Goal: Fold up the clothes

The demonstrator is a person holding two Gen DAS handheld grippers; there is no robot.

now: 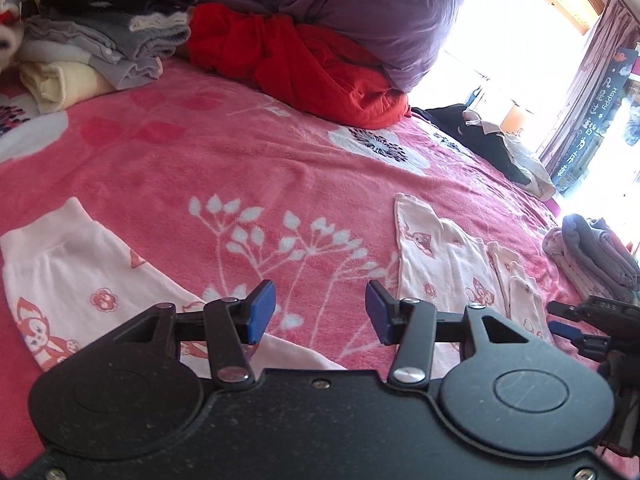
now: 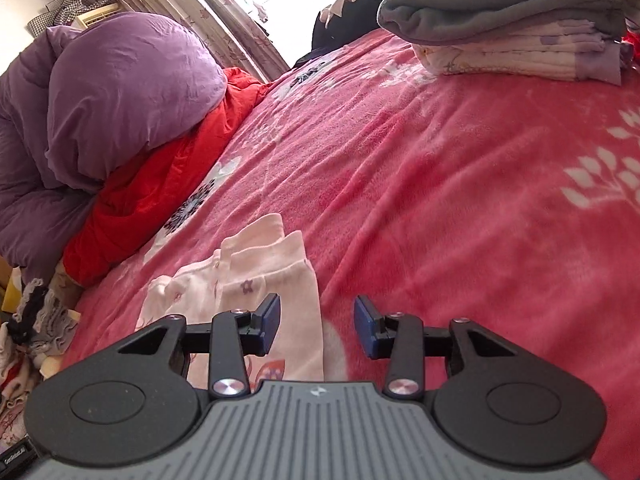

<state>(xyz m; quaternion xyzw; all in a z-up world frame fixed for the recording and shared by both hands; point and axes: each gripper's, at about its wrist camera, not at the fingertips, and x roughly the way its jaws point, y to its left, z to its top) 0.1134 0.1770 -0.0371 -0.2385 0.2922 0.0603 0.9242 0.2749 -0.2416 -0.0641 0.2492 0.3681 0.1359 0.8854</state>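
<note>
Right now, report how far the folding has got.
Done: folded stacks sit at two bed corners. In hand: nothing; the left gripper and right gripper are open and empty. Left: the pink printed pants and pink printed top still lie flat, unfolded.

Blown-out window (image 1: 500,32) glare, fisheye-warped edges

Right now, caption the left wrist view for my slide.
Open left tongs hover over a pink blanket between two pale cartoon-print garments.
</note>
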